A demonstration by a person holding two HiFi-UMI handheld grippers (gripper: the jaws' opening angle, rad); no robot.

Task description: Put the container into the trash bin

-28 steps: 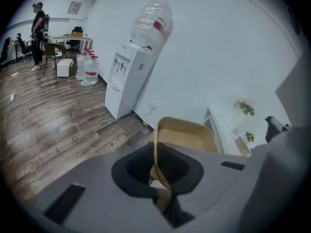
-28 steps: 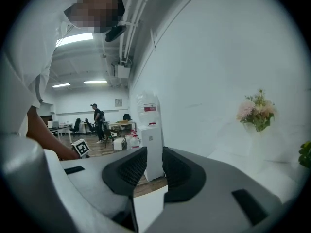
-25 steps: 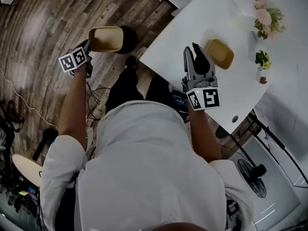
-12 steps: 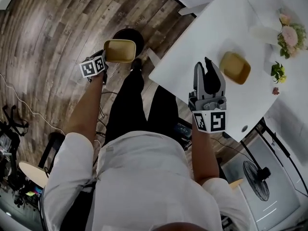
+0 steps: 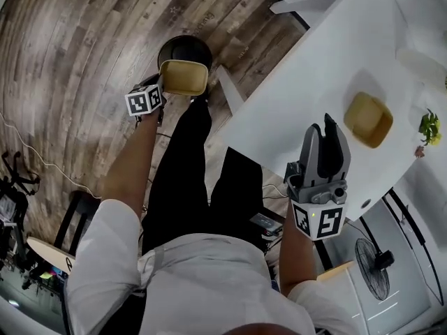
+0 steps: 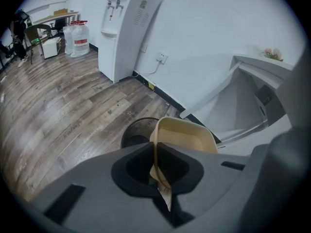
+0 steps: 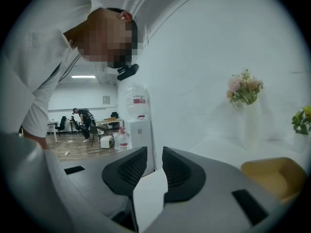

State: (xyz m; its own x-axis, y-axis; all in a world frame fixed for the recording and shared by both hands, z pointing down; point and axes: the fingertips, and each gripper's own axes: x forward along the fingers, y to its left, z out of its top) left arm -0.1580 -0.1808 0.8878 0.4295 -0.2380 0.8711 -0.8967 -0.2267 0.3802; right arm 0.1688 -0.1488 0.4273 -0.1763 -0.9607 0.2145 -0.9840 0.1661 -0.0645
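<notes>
Over wood floor (image 5: 77, 40), the container (image 5: 184, 77) is pinched by its rim in the jaws of the left gripper (image 5: 161, 88), apparently over the trash bin (image 5: 183, 46) just beyond them but not yet dropped, while the jaws of the right gripper (image 5: 327, 128) are held apart, empty.

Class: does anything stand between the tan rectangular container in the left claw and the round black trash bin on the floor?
Nothing visible does. The left claw holds the tan rectangular container by its rim over the open round black trash bin.
</notes>
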